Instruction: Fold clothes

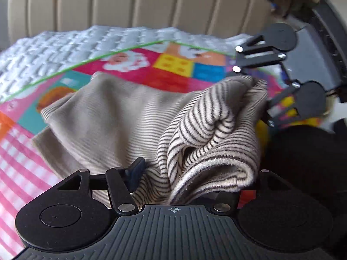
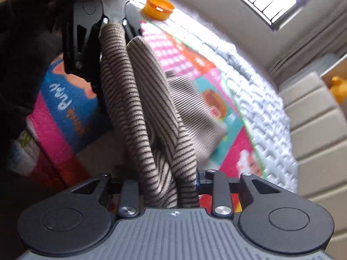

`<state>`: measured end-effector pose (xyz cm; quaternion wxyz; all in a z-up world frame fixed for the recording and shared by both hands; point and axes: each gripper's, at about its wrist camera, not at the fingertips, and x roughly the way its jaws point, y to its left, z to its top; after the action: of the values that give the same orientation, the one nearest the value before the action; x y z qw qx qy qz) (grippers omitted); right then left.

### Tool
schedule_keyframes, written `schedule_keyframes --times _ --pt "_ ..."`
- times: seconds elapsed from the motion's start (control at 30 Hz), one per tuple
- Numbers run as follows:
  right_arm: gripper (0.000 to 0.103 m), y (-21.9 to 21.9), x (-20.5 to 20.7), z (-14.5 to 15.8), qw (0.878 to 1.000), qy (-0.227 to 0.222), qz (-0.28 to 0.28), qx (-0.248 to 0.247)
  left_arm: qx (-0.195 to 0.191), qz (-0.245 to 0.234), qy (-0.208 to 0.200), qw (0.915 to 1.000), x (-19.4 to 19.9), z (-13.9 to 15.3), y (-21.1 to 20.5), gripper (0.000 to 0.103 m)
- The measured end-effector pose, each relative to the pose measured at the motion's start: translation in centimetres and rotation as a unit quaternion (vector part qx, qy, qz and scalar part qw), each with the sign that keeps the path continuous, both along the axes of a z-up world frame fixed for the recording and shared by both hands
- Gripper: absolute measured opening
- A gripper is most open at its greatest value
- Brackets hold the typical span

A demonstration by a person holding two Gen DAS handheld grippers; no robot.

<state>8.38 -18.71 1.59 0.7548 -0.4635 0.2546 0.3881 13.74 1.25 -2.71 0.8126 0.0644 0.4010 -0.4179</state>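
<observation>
Over one patchwork blanket (image 1: 169, 65), two grippers, left (image 1: 190, 182) and right (image 2: 167, 186), jaws each clamped on one striped garment (image 1: 134, 117).

The striped garment (image 1: 134, 117) lies on the play mat (image 1: 171, 69), which lies on the quilted mattress (image 1: 54, 47) before the padded headboard (image 1: 130, 4), its bunched edge between the left tongs (image 1: 190, 179) and the right tongs (image 2: 167, 186).
</observation>
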Motion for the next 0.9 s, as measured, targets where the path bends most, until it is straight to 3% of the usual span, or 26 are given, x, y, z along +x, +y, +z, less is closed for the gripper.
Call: schedule_keyframes --times 0.07,0.13,0.23,0.3,0.4,0.47,0.57,0.73,0.9 --pt "0.032 1.0 1.8 0.8 1.0 -0.014 -0.002 0.006 -0.042 0.02 0.008 0.9989 -1.6 0.7 1.1 0.066" --pt "0.036 2.3 4.2 1.4 1.0 -0.017 -0.006 0.018 -0.074 0.074 0.008 0.9945 -0.6 0.6 2.3 0.07" --pt "0.047 4.6 8.5 1.3 0.999 -0.003 -0.013 0.04 -0.115 0.166 0.034 0.9789 2.3 -0.5 4.3 0.07" --pt "0.057 6.0 11.5 0.3 0.998 0.003 -0.03 0.05 -0.112 0.203 0.044 0.9718 3.8 -1.4 5.5 0.07" --pt "0.058 7.5 16.1 -2.6 0.995 0.028 -0.082 0.049 -0.108 0.245 0.059 0.9617 5.7 -2.7 7.0 0.073" --pt "0.061 7.6 17.5 -4.4 0.992 0.039 -0.108 0.052 -0.113 0.267 0.065 0.9548 6.5 -3.2 8.1 0.079" --pt "0.076 6.2 18.2 -5.3 0.983 0.049 -0.151 0.094 -0.111 0.278 0.056 0.9524 7.1 -3.2 8.6 0.082" --pt "0.081 3.9 18.5 -4.8 0.948 0.101 -0.255 0.162 -0.096 0.273 0.047 0.956 7.3 -3.5 8.5 0.088" --pt "0.091 1.1 17.7 -3.0 0.888 0.168 -0.345 0.254 -0.087 0.272 0.04 0.9575 7.4 -3.5 8.2 0.09"
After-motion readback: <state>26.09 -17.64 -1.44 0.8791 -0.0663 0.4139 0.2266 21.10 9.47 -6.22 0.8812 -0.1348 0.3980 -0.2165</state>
